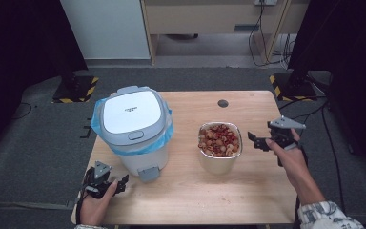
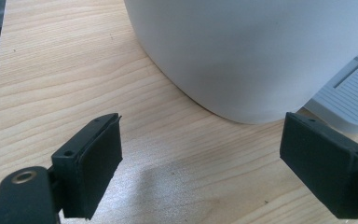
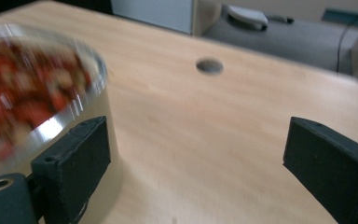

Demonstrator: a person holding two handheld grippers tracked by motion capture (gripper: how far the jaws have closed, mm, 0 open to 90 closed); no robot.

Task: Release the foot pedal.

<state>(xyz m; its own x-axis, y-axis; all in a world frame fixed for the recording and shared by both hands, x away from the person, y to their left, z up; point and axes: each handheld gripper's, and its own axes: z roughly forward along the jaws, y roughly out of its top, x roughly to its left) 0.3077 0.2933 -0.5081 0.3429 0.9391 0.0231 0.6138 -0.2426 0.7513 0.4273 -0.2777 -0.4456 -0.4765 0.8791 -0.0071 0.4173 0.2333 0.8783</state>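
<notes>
White pedal bin (image 1: 136, 131), blue liner, lid shut

Each hand carried a black gripper topped by a grey three-cornered plate: left gripper (image 1: 122, 182), right gripper (image 1: 252, 139). Its square black pads (image 2: 100, 163) were fixed with small screws. The right sleeve (image 1: 325, 214) was pale and patterned.

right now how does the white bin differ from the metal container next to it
The white bin is taller and bulkier; the metal container is lower and smaller. The white bin is shut under a grey-rimmed lid, with a blue bag liner showing below it; the metal container is open on top and full of red and tan pieces. The white bin has a grey foot pedal; the metal container has none. Both stand upright on the wooden table.
</notes>
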